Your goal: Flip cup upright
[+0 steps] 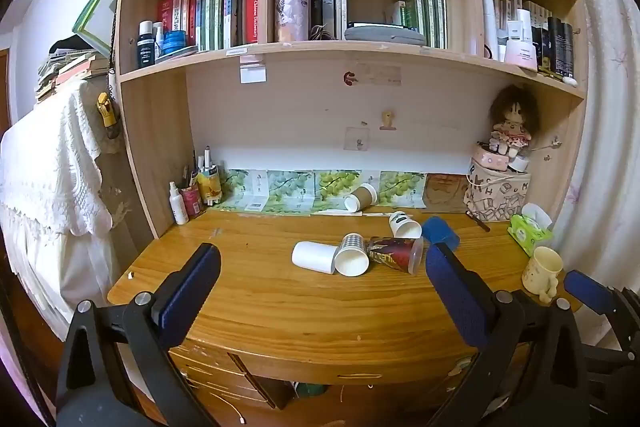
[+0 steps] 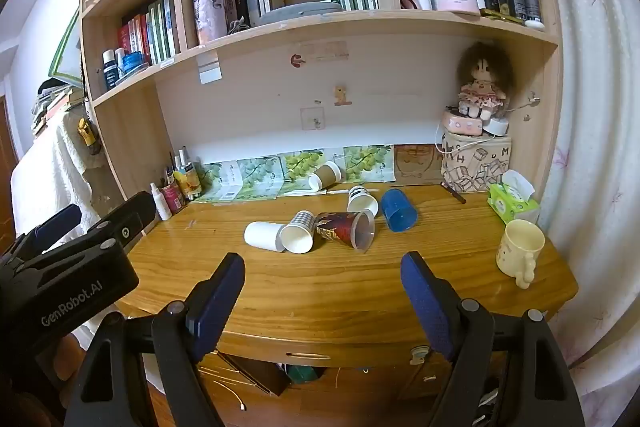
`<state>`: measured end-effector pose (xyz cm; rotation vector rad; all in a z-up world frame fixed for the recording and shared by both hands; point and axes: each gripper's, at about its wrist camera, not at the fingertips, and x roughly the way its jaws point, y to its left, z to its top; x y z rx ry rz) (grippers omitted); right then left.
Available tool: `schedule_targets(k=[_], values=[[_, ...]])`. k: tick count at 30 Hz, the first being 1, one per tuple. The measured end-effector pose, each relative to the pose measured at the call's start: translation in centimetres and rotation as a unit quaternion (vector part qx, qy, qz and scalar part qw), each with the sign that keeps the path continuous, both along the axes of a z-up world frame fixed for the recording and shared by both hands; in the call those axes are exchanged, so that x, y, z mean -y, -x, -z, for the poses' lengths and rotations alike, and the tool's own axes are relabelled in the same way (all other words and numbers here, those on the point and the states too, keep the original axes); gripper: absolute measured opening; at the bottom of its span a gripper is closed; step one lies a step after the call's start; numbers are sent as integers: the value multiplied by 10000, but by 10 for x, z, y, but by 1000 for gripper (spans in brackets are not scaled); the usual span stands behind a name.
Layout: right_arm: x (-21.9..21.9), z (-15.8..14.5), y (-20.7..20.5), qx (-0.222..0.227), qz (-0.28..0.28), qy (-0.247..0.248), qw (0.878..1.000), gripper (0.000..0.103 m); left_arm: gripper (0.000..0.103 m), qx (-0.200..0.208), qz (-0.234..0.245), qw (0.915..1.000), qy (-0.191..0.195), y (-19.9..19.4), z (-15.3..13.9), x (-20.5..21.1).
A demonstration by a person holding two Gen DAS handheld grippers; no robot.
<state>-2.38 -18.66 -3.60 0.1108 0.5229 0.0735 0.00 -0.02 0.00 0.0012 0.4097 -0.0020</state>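
The near half of the wooden desk top (image 2: 344,291) lies bare, open to approach from the front edge. Mid-desk, a cluster of tipped paper cups blocks the way: a plain white cup (image 2: 262,235), a grid-patterned cup (image 2: 298,233), a dark red printed cup (image 2: 346,229) touching each other, it seems. Just behind lie a striped white cup (image 2: 362,201) and a blue plastic cup (image 2: 398,209). An upright cream ceramic mug (image 2: 518,251) guards the right edge.
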Motion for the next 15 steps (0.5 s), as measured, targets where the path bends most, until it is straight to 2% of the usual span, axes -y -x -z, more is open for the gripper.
schedule_targets(k=[15], values=[[0,-1,1,6,-8,-17,10000,81,102,36,32,10000,42,4,-7,7]])
